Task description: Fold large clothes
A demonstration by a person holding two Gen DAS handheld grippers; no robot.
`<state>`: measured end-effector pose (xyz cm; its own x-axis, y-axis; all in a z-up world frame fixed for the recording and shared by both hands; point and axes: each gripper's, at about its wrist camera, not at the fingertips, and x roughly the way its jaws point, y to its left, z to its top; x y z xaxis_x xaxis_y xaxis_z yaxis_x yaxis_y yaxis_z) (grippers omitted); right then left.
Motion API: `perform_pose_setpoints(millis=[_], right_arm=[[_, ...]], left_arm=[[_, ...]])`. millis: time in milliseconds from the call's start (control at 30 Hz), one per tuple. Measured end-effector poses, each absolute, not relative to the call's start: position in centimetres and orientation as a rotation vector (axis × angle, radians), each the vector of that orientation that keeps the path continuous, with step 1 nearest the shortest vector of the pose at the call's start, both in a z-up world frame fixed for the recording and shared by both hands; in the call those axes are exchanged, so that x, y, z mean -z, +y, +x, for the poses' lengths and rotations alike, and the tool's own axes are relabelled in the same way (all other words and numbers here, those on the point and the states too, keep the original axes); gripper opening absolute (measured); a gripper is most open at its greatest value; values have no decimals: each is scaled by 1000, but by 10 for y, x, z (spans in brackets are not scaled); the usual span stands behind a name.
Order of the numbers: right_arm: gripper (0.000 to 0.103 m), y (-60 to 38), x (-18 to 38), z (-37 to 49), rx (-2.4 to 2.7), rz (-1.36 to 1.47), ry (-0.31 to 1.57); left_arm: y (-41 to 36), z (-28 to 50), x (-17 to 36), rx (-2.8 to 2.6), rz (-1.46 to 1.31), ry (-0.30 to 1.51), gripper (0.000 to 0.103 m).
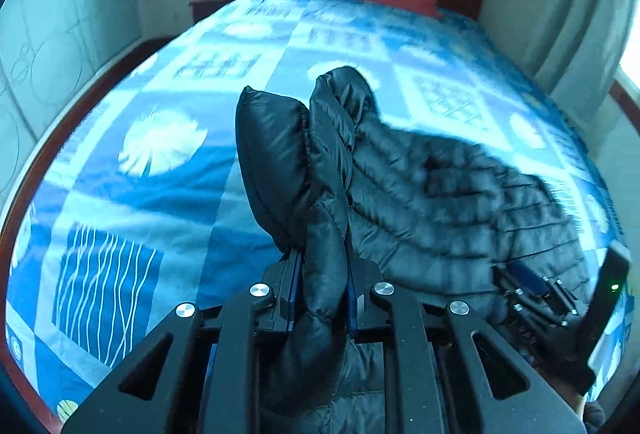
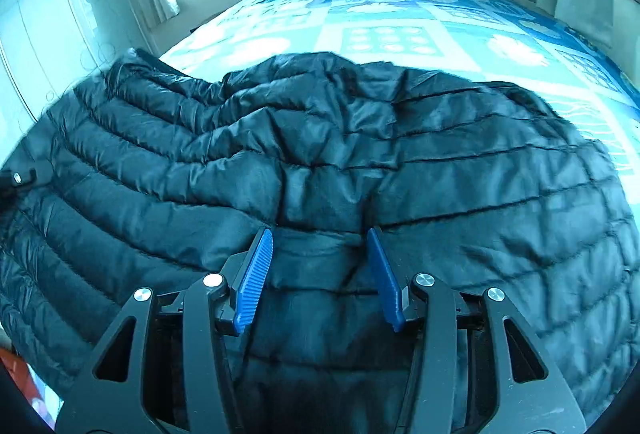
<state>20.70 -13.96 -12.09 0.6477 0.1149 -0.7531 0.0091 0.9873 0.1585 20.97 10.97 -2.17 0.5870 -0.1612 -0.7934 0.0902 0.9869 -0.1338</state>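
1. The left gripper (image 1: 322, 274) is clamped on a bunched fold of the black quilted puffer jacket (image 2: 320, 153), which hides its blue pads.
2. The right gripper (image 2: 320, 262) has its jaws apart, with jacket fabric between them.
3. The jacket lies on the blue patterned bedspread (image 1: 160, 193).

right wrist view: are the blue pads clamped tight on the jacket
No, the right gripper stands with its blue pads well apart, and the black puffer jacket lies loosely between them.
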Motion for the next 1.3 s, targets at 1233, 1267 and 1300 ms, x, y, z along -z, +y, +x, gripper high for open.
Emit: perform_pose_setpoints(millis=[1233,1267,1300], right_arm=[[66,-367,90,95,241,258,835],[66,-368,90,94,244,260,834],[66,-368,88,92,248,261,831]], left_arm=[[-216,162,75,543,194,979,17],[-218,156,72,550,201,964,17],[-219,150,68,559,209,945,17]])
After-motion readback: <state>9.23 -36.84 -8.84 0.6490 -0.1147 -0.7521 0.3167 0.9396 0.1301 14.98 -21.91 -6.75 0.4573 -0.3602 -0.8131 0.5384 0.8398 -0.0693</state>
